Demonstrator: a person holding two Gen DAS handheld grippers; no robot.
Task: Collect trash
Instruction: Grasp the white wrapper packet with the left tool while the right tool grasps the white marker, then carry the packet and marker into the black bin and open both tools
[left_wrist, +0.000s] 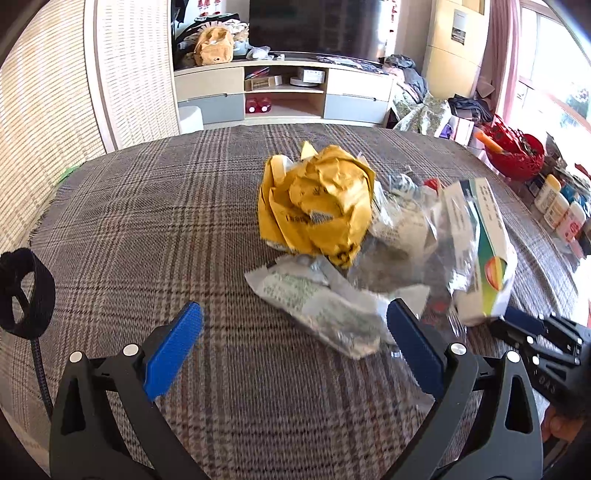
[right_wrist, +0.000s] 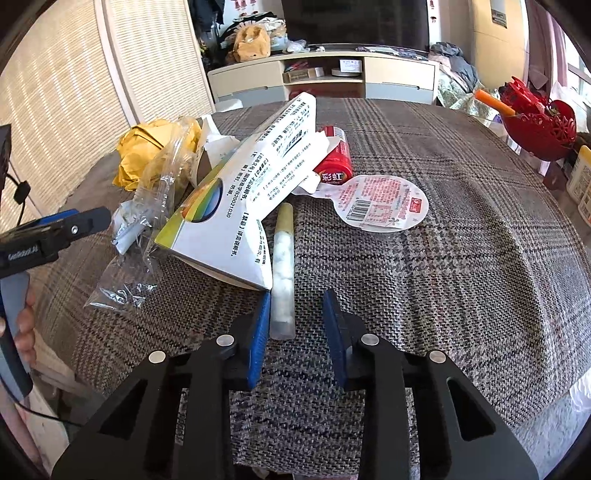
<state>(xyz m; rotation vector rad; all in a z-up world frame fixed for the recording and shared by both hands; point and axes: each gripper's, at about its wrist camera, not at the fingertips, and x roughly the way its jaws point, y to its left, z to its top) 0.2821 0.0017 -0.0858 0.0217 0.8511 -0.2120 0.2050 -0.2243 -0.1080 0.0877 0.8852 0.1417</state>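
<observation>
Both claws (left_wrist: 291, 347) (right_wrist: 297, 332) low, level, agape.

Silver wrapper (left_wrist: 325, 306) motion-blurred, its print unreadable, white carton (right_wrist: 236, 206) hiding the red can (right_wrist: 334, 158) at 12 o'clock, right gripper (left_wrist: 517, 319) cut off at 3 o'clock.

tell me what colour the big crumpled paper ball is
Mustard yellow; the crumpled paper ball shows best in the left wrist view.

One crumpled yellow paper ball (left_wrist: 317, 201), one white carton (right_wrist: 236, 206), one red wrapper (right_wrist: 334, 160), one round foil lid (right_wrist: 384, 203), one cotton-filled tube (right_wrist: 282, 269), two clear plastic bags (right_wrist: 147, 206).
</observation>
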